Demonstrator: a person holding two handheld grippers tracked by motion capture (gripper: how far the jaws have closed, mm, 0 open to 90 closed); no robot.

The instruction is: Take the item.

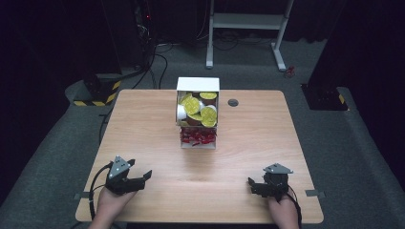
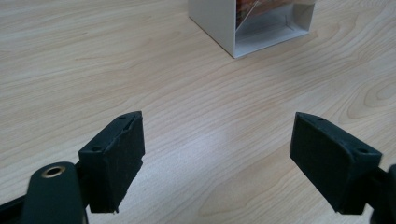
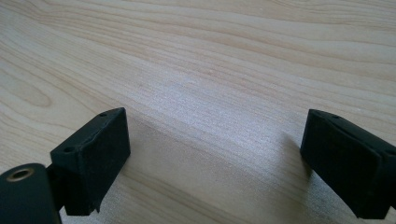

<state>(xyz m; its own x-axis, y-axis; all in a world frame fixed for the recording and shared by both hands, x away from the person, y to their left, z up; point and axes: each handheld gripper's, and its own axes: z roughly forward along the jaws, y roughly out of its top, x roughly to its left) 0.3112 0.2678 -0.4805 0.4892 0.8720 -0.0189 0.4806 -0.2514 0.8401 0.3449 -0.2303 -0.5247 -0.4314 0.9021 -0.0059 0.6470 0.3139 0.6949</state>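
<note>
A white open-fronted box point(image 1: 197, 86) stands at the middle of the wooden table point(image 1: 138, 124), toward the far side. Its upper part holds several round yellow-lidded pods point(image 1: 196, 107), and its lower tray holds red wrapped pieces point(image 1: 197, 138). My left gripper point(image 1: 143, 180) rests near the front left edge, open and holding nothing, with its jaws pointing right. In the left gripper view the left gripper point(image 2: 219, 126) faces the box's white corner point(image 2: 219, 28) across bare wood. My right gripper point(image 1: 253, 186) sits near the front right edge, open and holding nothing. In its own view the right gripper point(image 3: 215, 119) looks onto bare wood.
A dark round cable grommet point(image 1: 233, 102) sits in the tabletop just right of the box. Beyond the table are a white desk frame point(image 1: 246, 28), floor cables point(image 1: 155, 62) and black stands with yellow-black tape point(image 1: 95, 95). Bare wood lies between both grippers and the box.
</note>
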